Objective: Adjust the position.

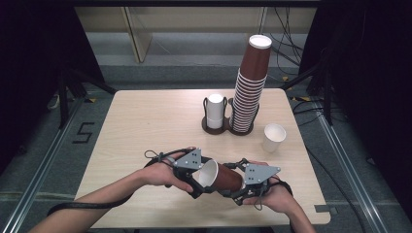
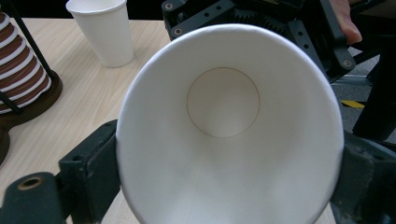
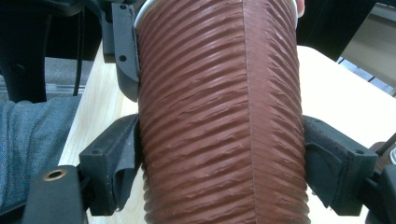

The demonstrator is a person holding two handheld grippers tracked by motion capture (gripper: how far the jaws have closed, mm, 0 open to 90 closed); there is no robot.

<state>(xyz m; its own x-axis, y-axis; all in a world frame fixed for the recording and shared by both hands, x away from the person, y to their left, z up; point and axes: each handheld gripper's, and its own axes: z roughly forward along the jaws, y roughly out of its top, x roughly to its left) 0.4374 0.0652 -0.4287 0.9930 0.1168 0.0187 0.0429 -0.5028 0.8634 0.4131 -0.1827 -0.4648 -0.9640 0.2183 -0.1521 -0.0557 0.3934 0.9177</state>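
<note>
A brown ribbed paper cup [image 1: 229, 177] with a white inside lies on its side in the air over the table's front edge, held between both grippers. My left gripper [image 1: 201, 177] has its jaws against the rim on either side, and the left gripper view looks straight into the cup's white inside [image 2: 224, 140]. My right gripper [image 1: 237, 186] is shut on the cup's brown wall [image 3: 219, 116] lower down, with a pad pressed on each side. A black jaw of the left gripper [image 3: 123, 51] shows at the rim in the right gripper view.
At the table's [image 1: 145, 121] far middle stands a dark double holder with a tall stack of brown cups [image 1: 250, 87] and a short stack of white cups [image 1: 215, 110]. A loose white cup [image 1: 273, 137] stands upright to the right of it.
</note>
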